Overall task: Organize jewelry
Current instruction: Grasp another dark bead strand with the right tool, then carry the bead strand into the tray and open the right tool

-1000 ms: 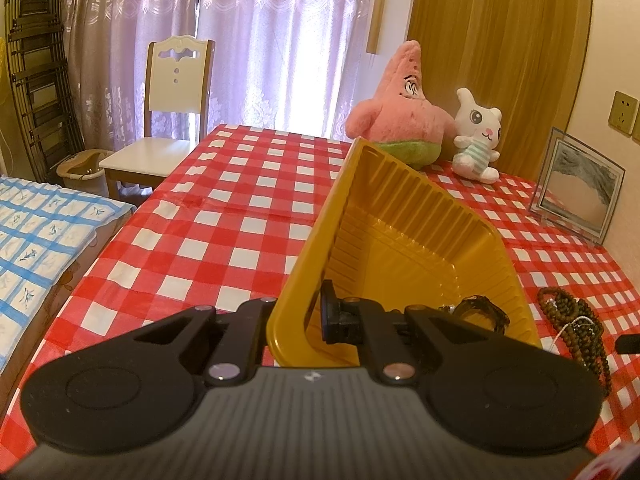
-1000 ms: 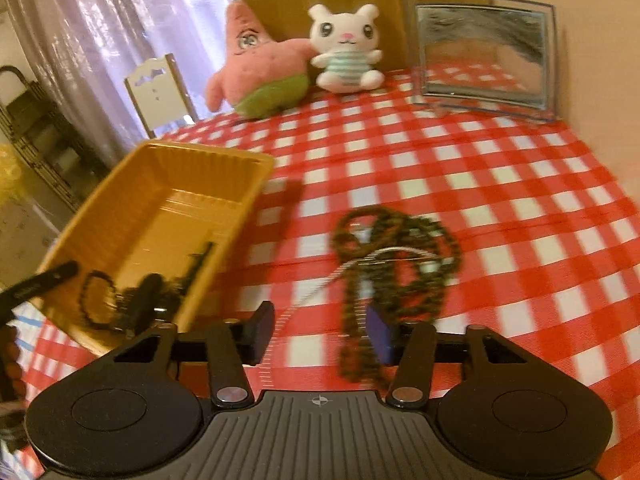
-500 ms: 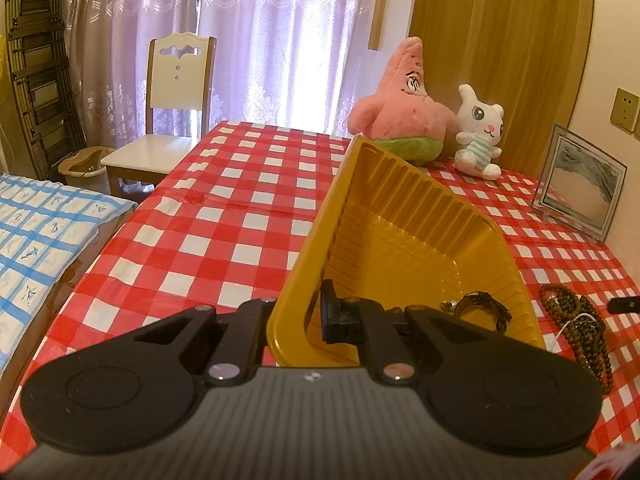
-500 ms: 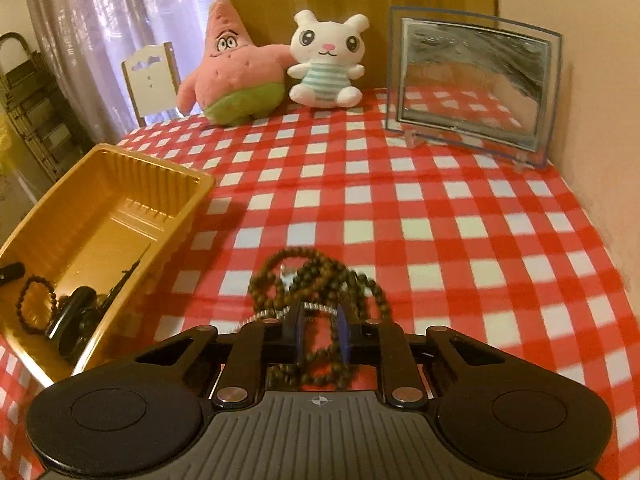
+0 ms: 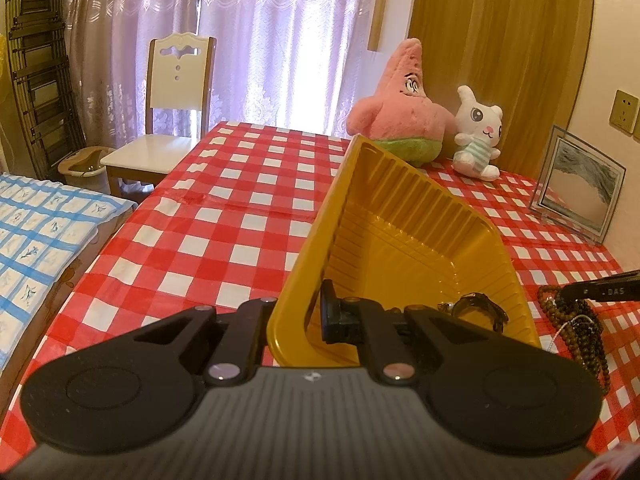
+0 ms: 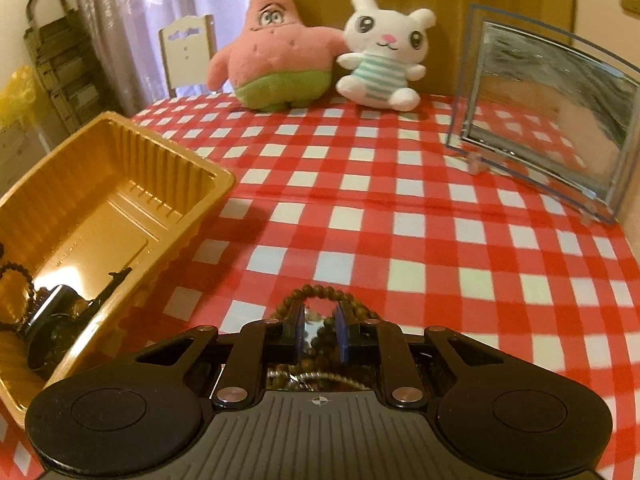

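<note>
Right gripper (image 6: 319, 332): jaws pinched on the brown bead necklace (image 6: 320, 300) lying on the tabletop (image 6: 400, 216). Left gripper (image 5: 298, 320): jaws clamped on the yellow tray (image 5: 400, 232) near wall, tray tilted. Beyond: 2 plush toys (image 6: 280, 60).

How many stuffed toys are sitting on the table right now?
2. The pink starfish plush sits at the table's far edge, the white bunny plush beside it, touching. None seems hidden.
</note>
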